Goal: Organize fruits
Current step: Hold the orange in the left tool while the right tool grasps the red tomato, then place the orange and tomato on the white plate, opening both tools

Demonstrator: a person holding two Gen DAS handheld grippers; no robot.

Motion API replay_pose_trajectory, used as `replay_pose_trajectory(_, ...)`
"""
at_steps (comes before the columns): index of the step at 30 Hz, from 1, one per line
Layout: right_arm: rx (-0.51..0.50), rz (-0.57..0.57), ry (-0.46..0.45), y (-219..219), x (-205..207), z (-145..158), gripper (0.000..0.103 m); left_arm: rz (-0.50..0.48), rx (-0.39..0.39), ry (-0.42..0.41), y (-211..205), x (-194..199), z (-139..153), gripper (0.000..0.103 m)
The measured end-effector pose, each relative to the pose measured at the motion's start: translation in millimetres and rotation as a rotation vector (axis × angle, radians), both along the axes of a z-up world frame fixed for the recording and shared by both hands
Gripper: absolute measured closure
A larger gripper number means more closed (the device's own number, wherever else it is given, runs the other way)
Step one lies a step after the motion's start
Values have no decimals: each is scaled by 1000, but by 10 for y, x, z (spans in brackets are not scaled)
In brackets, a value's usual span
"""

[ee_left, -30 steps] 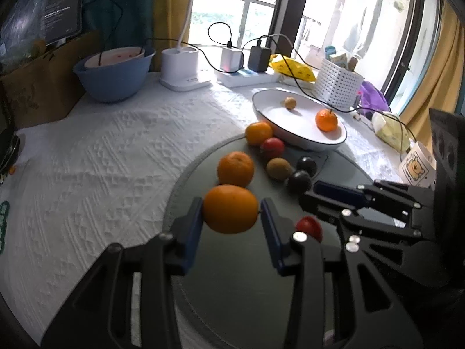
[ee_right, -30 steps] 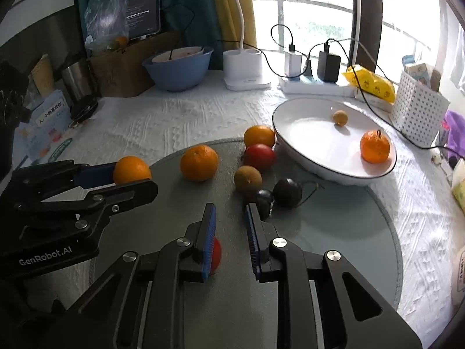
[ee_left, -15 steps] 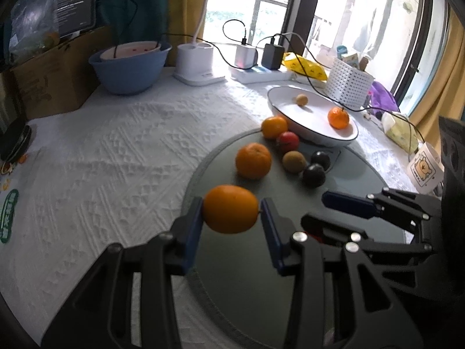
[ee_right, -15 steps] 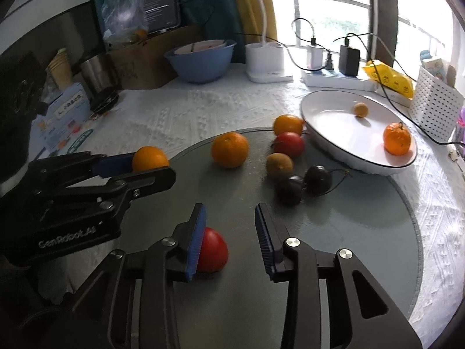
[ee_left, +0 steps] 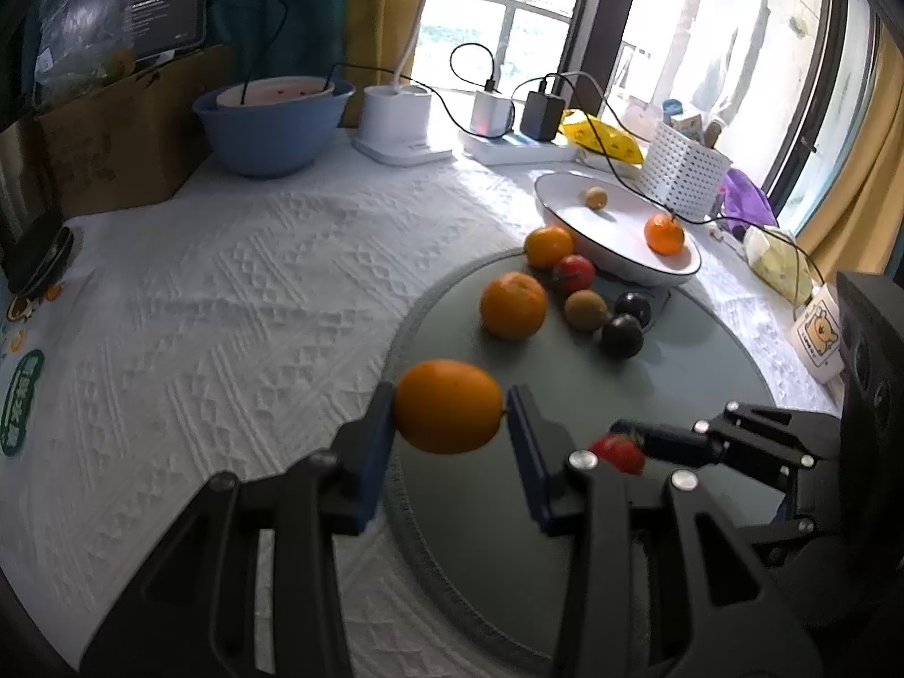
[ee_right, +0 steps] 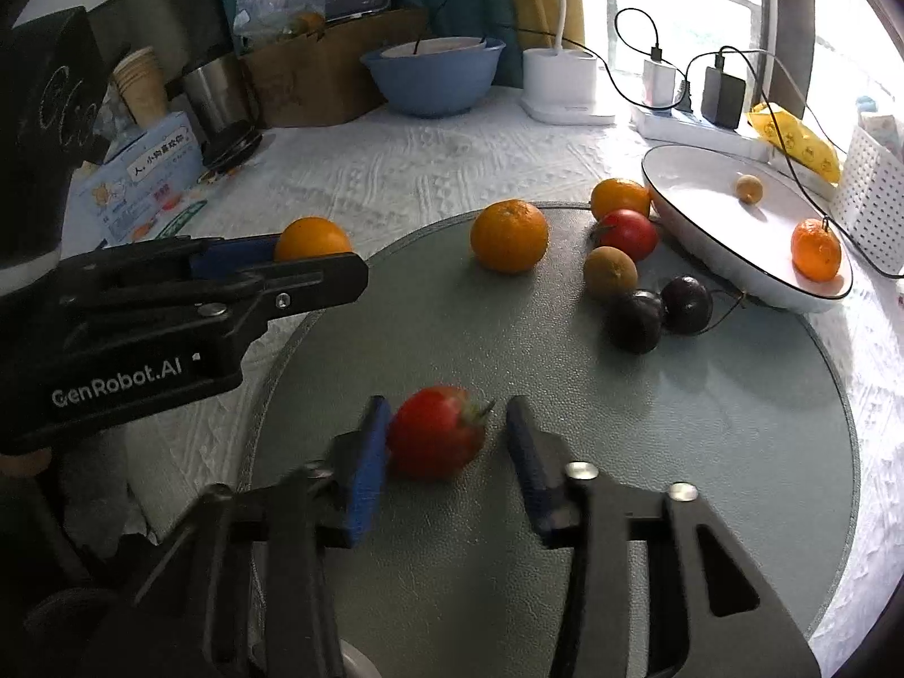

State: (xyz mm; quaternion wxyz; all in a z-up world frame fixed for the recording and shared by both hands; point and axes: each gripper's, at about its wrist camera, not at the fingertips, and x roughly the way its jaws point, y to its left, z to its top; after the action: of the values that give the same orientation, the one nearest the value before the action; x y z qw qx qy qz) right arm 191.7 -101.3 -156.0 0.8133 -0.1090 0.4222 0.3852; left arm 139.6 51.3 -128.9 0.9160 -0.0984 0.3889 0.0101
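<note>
Right fingers (ee_right: 443, 446) had shifted over and straddled the red fruit (ee_right: 436, 438), which a second back sat outside them; jaws were closing, left pad touching, right pad not yet. Left fingers (ee_left: 449, 415) clamped on an orange (ee_left: 448, 405), held above the mat edge. Ahead of both: white dish (ee_left: 570, 226) with only two fruits in. Six more sat loose on the mat (ee_right: 706, 424). Mostly undone, I'd judge.

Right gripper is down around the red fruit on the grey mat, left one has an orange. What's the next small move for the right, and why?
Probably finish the squeeze before lifting. The right gripper is closing around the strawberry-like red fruit, but a gap shows beside the right-hand pad. The fruit rests on the grey mat, so lifting now might drop it.
</note>
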Motion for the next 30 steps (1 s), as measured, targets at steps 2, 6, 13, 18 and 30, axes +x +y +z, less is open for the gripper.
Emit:
replay_pose_trajectory(2, 2, 0, -1, -7, -1, -3, 70, -1, 1, 1, 0, -1, -1, 62)
replay_pose_trajectory(6, 3, -5, -9, -34, 0, 7, 70, -6, 6, 0, -19, 17, 17, 62)
replay_pose_trajectory(13, 16, -37, -41, -172, 95, 109, 70, -25, 20, -4, -133, 130, 84, 62)
replay_pose_trajectory(18, 26, -67, -65, -301, 222, 186, 70, -47, 33, -8, -236, 257, 122, 62)
replay_pose_trajectory(30, 47, -155, -120, -597, 699, 318, 70, -121, 37, -21, -462, 677, 183, 62)
